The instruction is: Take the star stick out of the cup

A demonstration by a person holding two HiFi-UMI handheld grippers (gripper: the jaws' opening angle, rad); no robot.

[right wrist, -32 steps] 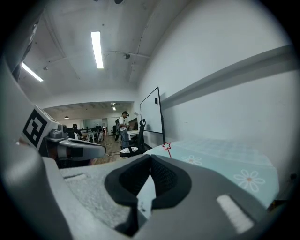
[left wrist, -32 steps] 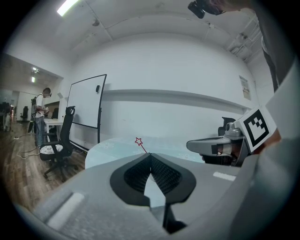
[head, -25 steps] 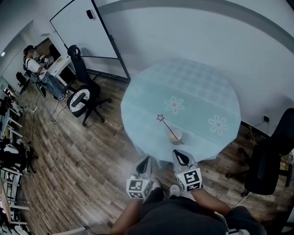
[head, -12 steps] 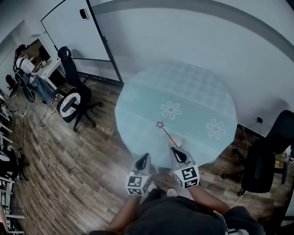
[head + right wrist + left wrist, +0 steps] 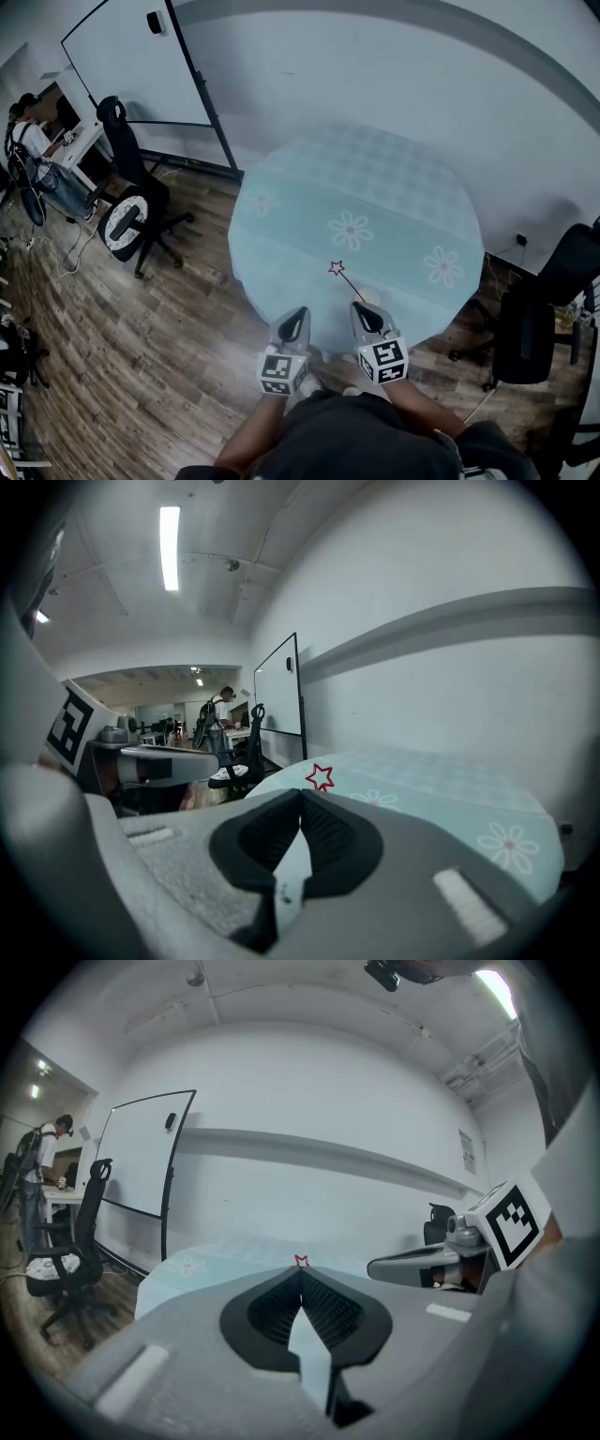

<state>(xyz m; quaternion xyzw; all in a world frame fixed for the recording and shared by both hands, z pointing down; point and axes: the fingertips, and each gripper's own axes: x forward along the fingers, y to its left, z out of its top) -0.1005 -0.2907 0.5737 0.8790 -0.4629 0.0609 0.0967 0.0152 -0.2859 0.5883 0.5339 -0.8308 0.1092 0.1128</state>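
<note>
Far left, a person [image 5: 33,150] is standing at a desk beside a whiteboard [image 5: 131,66], and an office chair [image 5: 127,202] is sitting on the wood floor. None of this belongs to the task.

The left gripper [image 5: 296,319] is hovering at the near edge of the table [image 5: 394,178], with its jaws pressed together at the tips and nothing between them.

The star stick [image 5: 337,269] is leaning up and to the left over the teal cloth, star end highest. Its lower end is running down behind the right gripper [image 5: 366,317]. The cup is not showing in any view, so it is likely sitting under that gripper's nose near the table edge.

The right gripper's jaws are also touching at the tips and holding nothing. The star is showing just above them in the right gripper view.

The step looks like the approach, with no grasp made yet. Next, one gripper probably needs to be opening, lining its jaws across the thin stick, closing on it, then lifting along its tilt so the cup isn't tipping.

Far right, another chair [image 5: 539,319] is standing off the table.
</note>
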